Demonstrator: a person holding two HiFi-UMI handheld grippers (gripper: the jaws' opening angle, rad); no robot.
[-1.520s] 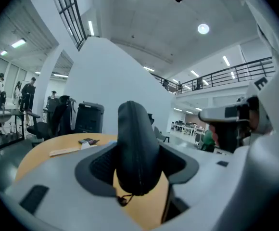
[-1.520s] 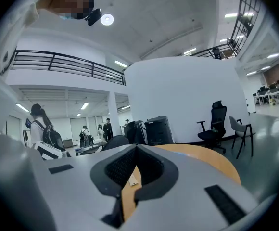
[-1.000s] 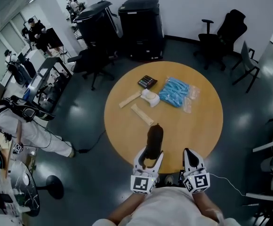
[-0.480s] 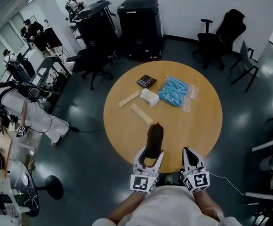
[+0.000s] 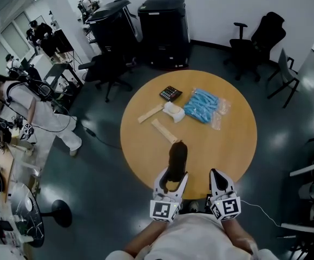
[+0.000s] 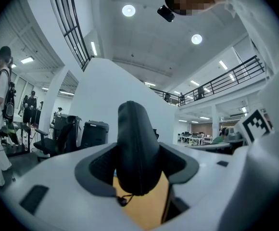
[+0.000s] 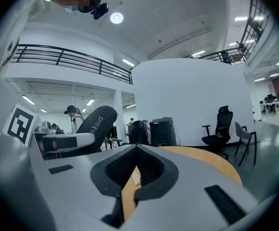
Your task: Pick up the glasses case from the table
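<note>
Right gripper view, glasses case [image 7: 95, 124] marked SHERY, clamped in left gripper [image 5: 171, 177], right gripper [image 7: 136, 150] closed, empty

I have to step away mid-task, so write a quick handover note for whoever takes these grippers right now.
Left gripper: shut on the glasses case, which juts out ahead of the jaws over the near edge of the table.
Right gripper: shut, empty, beside the left one.
Done: case gripped and, by the left gripper view, apparently off the tabletop.
Left: hold the grip. The calculator and blue bag lie farther back on the table.
</note>
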